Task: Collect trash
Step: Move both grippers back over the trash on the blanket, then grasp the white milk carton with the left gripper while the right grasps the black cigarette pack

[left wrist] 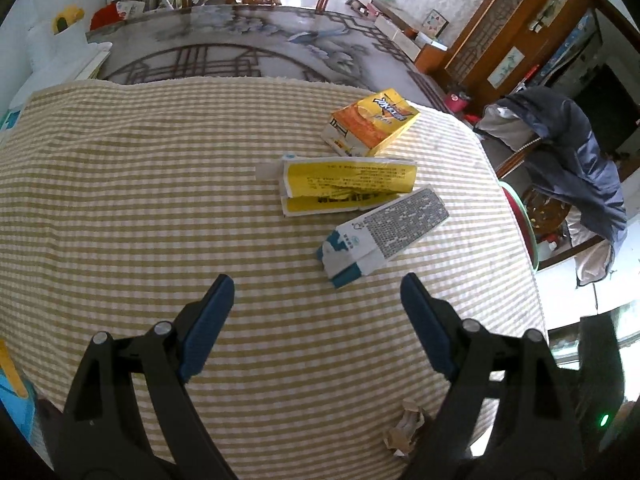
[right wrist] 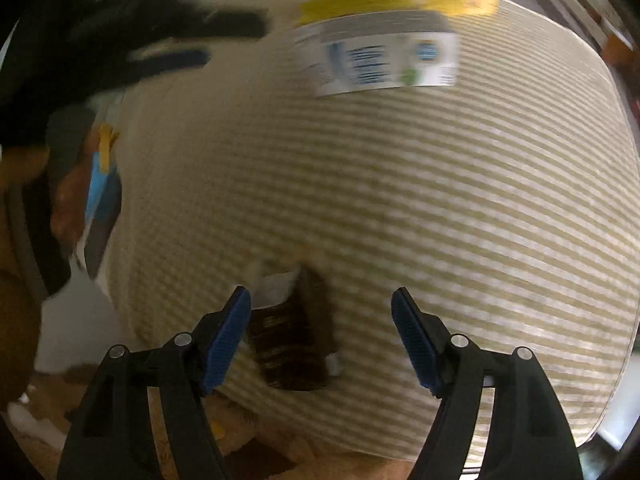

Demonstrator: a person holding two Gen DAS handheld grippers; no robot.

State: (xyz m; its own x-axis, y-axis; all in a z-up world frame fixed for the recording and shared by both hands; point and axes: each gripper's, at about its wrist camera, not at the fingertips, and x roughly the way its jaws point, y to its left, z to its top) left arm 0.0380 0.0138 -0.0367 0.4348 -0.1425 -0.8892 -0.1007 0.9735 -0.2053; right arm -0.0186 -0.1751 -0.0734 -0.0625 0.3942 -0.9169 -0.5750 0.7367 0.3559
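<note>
A round table under a yellow-and-white striped cloth [left wrist: 160, 200] carries the trash, and the two wrist cameras divide the scene between them. The left wrist view is sharp: an orange-and-yellow carton [left wrist: 370, 124] lies farthest off, a flattened yellow carton [left wrist: 348, 184] lies just nearer, and a white-and-blue carton with a grey patterned face [left wrist: 384, 232] lies nearest the tool, its far corner at the yellow carton's edge. A crumpled scrap of brown paper [left wrist: 406, 426] sits close to the table's near rim, partly hidden behind the right-hand finger. Beyond the table this view alone shows a patterned rug and a blue jacket [left wrist: 568, 152] draped over a chair.

The right wrist view is smeared by motion. It alone shows a dark brown wrapper [right wrist: 292, 340] on the cloth between its fingers, nearer the left-hand one, by the table's edge. The white-and-blue carton [right wrist: 384, 60] and the yellow carton [right wrist: 396, 6] appear as streaks at the far side, and the other tool shows as a dark blur at upper left.

The left gripper [left wrist: 316, 292] hangs tilted steeply down over bare cloth, released and wide, grasping nothing. The right gripper [right wrist: 320, 300] also points steeply down, jaws apart, its pads not pressing the wrapper.
</note>
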